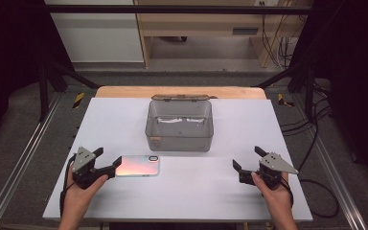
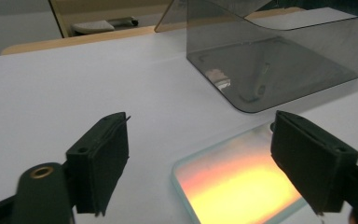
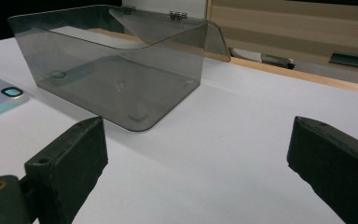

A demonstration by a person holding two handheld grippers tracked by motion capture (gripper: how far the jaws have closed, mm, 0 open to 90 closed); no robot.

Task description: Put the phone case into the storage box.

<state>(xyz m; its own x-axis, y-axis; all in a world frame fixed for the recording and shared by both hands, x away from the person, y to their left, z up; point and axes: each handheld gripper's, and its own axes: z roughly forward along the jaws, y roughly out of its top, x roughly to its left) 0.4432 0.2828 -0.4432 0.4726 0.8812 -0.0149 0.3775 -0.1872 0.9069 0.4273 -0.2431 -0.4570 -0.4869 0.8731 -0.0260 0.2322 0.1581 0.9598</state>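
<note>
Just in front of the smoky clear box (image 1: 179,125) on the worktop (image 1: 230,187) we see the phone (image 1: 137,165) lying flat, its near end cut off in the left gripper view; the left tongs (image 1: 109,160) gape around its edge without pressing, the right tongs (image 1: 247,158) stand wide, well apart

1. The phone (image 1: 137,166) lies flat on the white table, face down, its glossy back glowing pink-orange, its camera ring at the end farthest from the left gripper (image 1: 109,161).
2. Its near end sits just at that claw's tips, partly between the spread jaws.
3. It lies well apart from the right gripper (image 1: 246,159).
</note>
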